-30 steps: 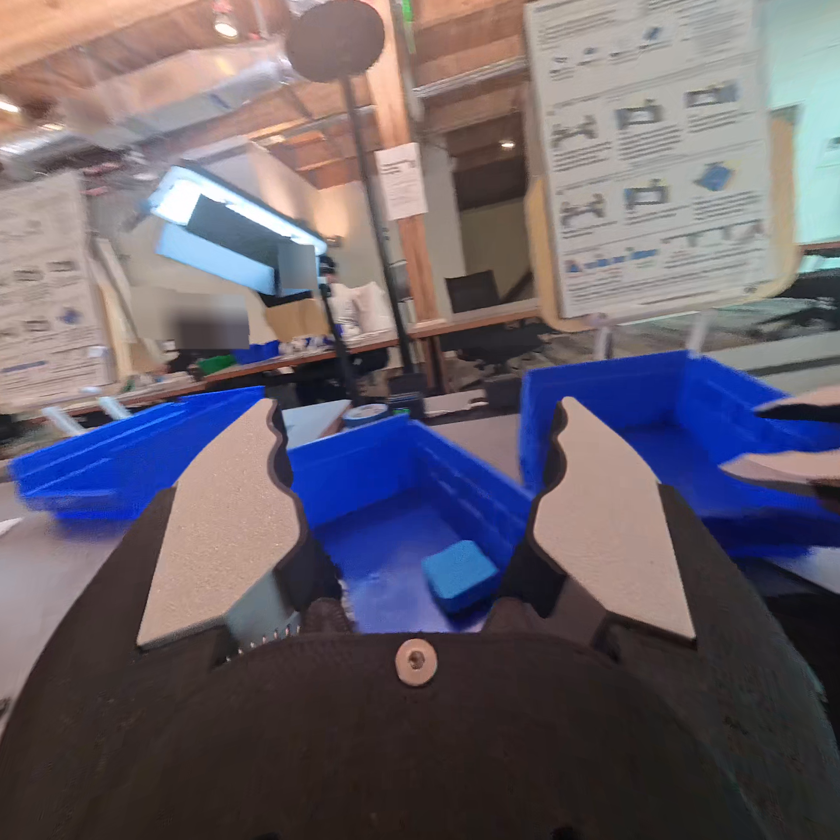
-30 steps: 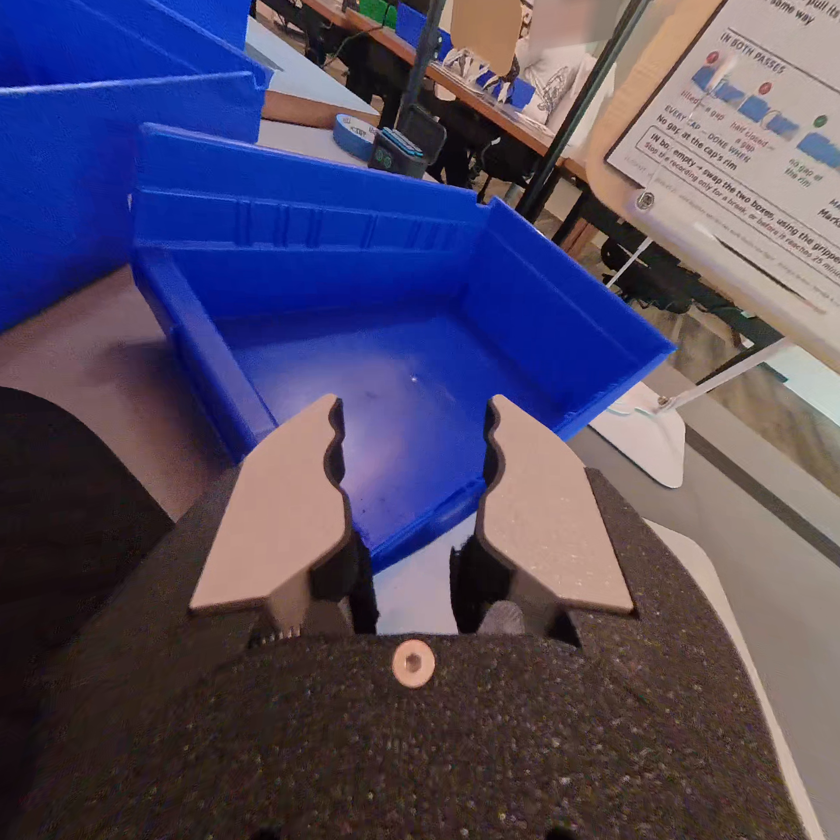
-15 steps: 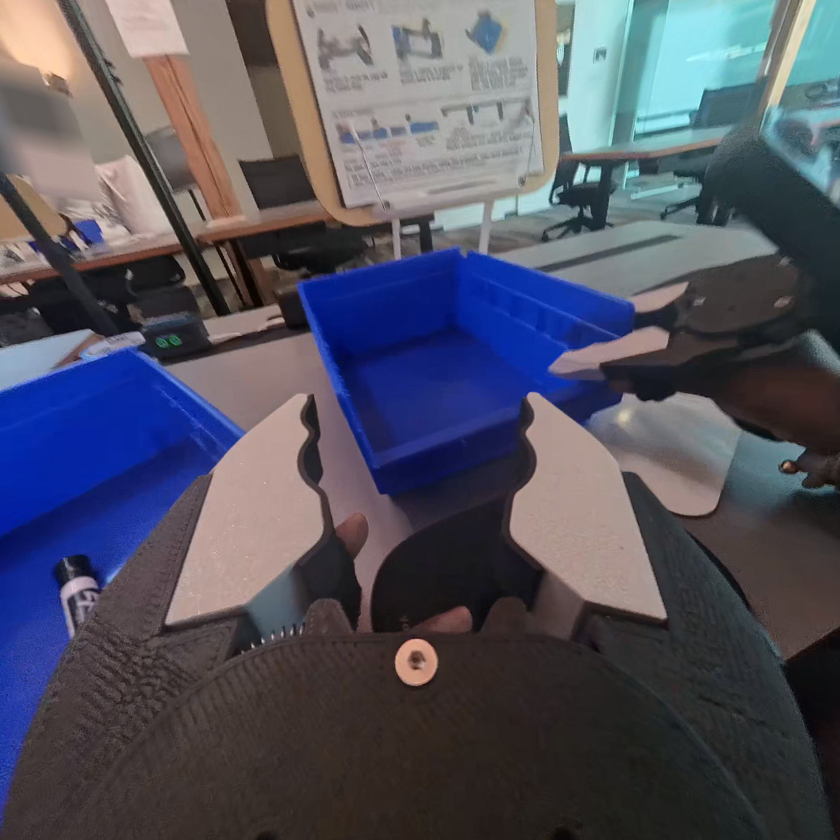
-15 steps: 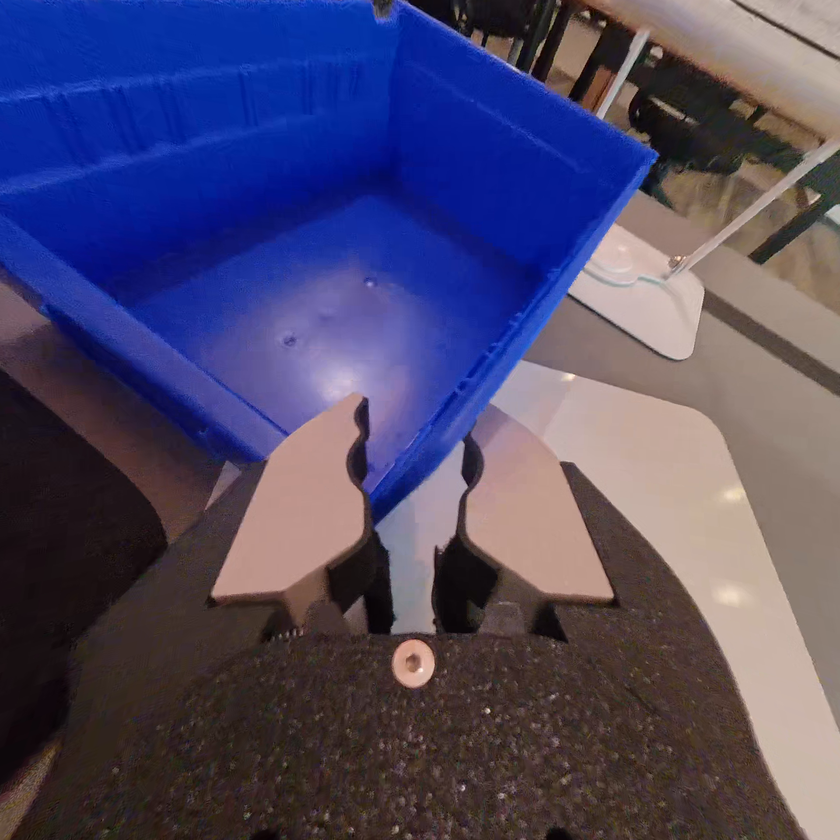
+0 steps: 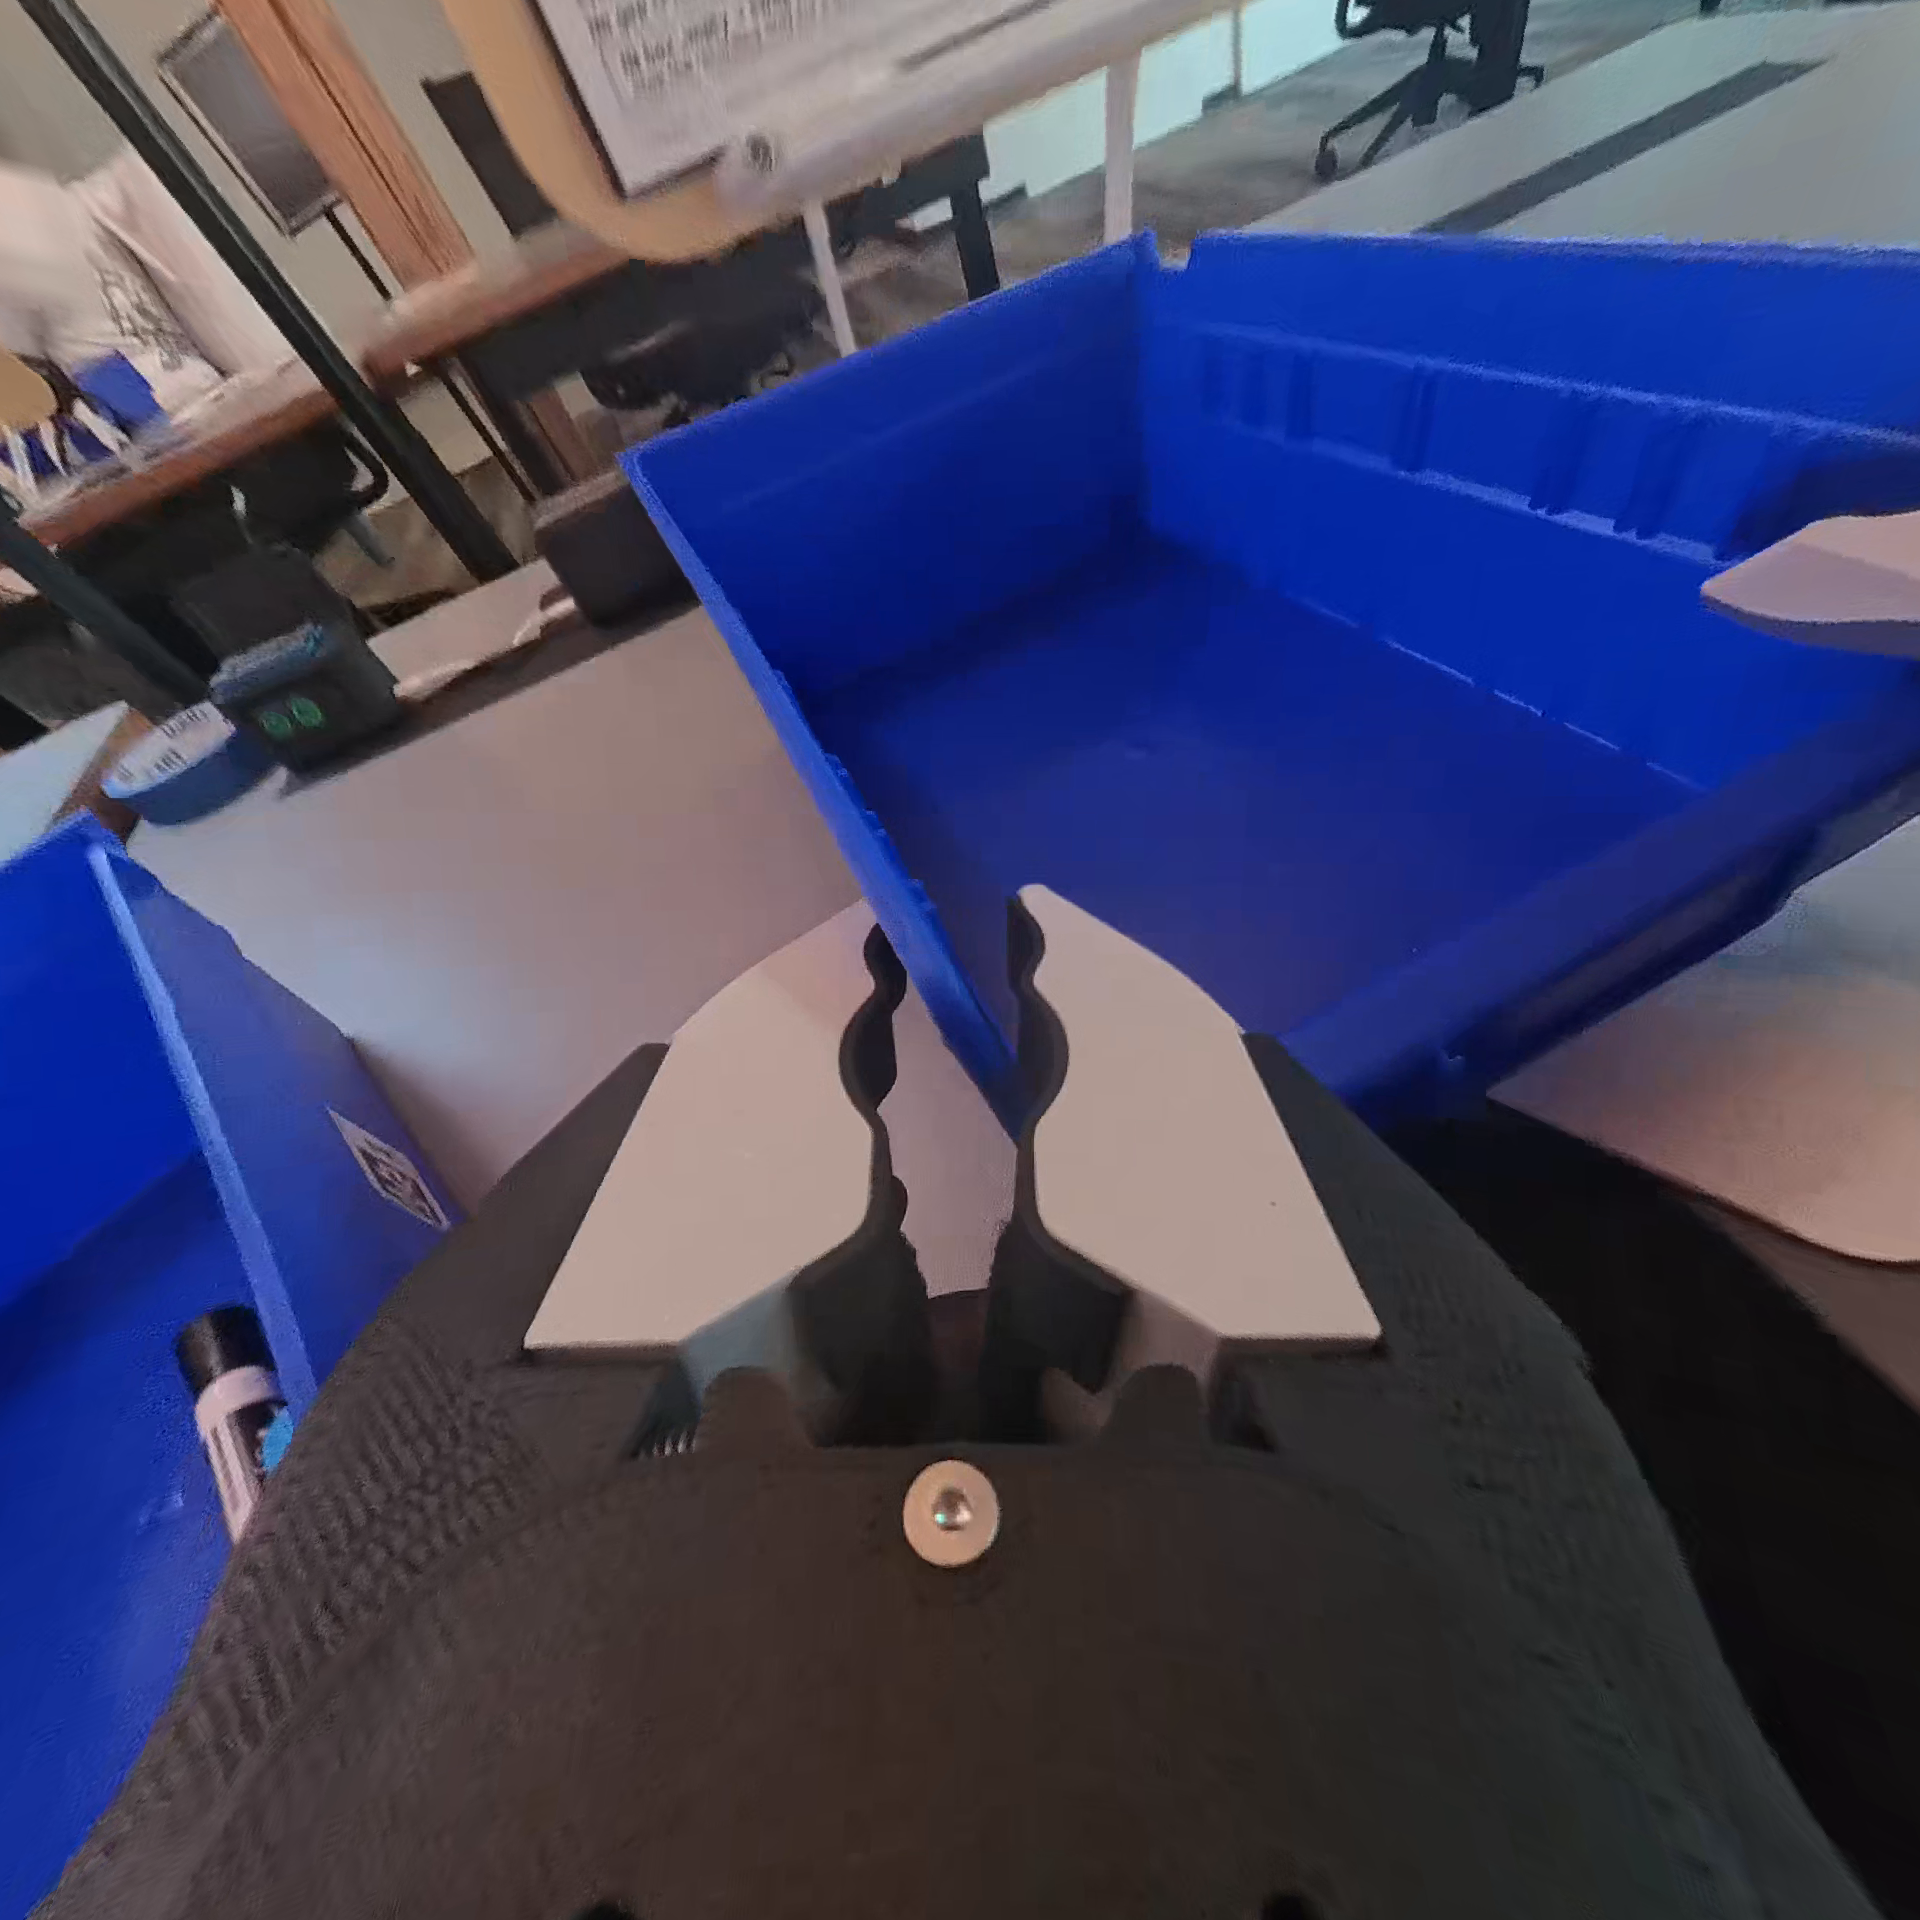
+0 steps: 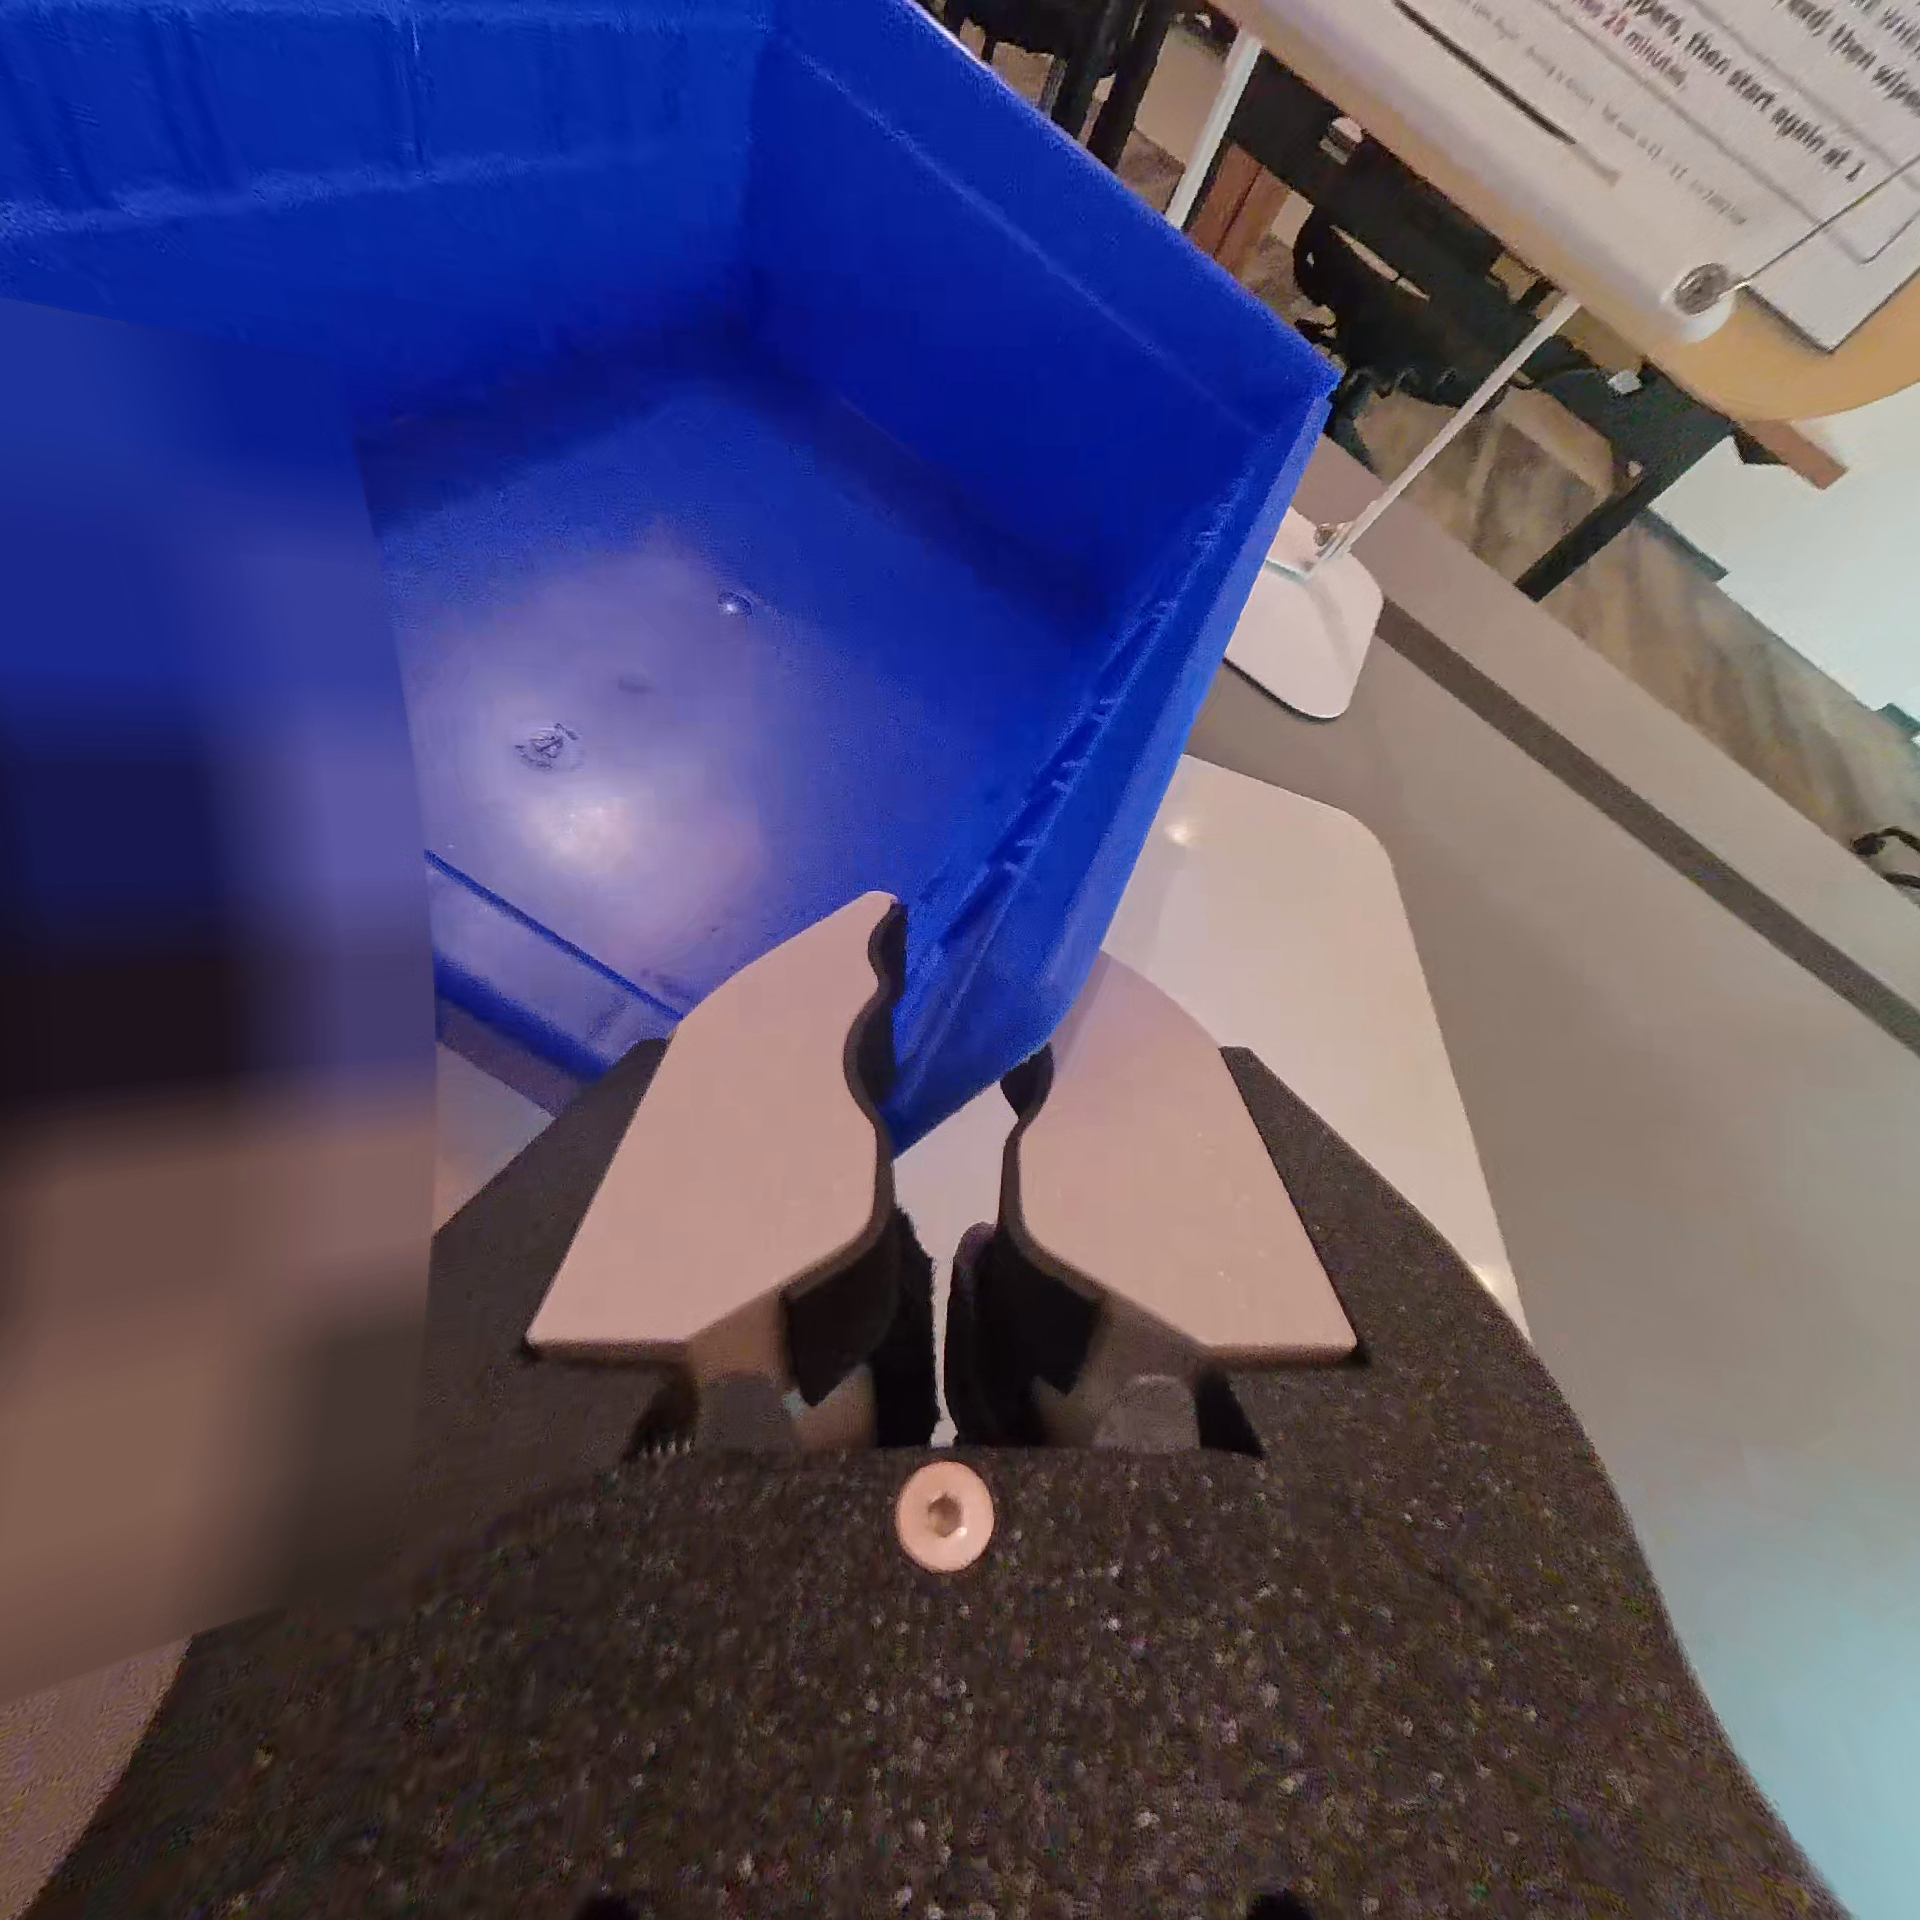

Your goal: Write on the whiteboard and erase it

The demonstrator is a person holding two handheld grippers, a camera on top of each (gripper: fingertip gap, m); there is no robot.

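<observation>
In the left wrist view, my left gripper (image 5: 951,940) has its jaws drawn narrow around the left side wall of a blue bin (image 5: 1299,769), near that wall's near corner. The wall runs up between my two fingers; the right finger presses against it, and on the left a thin gap shows, so I cannot tell for sure that the grip is firm. The bin's floor is bare blue plastic. At the far right edge of the view, the grey fingertip of my right gripper (image 5: 1829,601) reaches over the bin's right side. To the left stands a second blue bin (image 5: 239,1091), and inside it, low by my gripper's body, lies a marker (image 5: 231,1397) with a black cap and a pale barrel. Under the first bin's right side lies the whiteboard (image 5: 1714,1101), a white sheet with a rounded corner, flat on the grey table (image 5: 499,914). Far left on the table sit a roll of blue tape (image 5: 177,764) and a small black device (image 5: 301,696).

In the right wrist view, my right gripper (image 6: 951,1023) straddles the bin's (image 6: 935,343) right side wall at its near corner, jaws narrow, one finger inside the bin and one outside, closed against the wall as far as I can see. The whiteboard (image 6: 1299,987) lies just right of the bin and passes beneath it, its surface blank and glossy. Far right stands a printed sign (image 6: 1745,156) on a thin white stand, its white base (image 6: 1309,634) on the table.
</observation>
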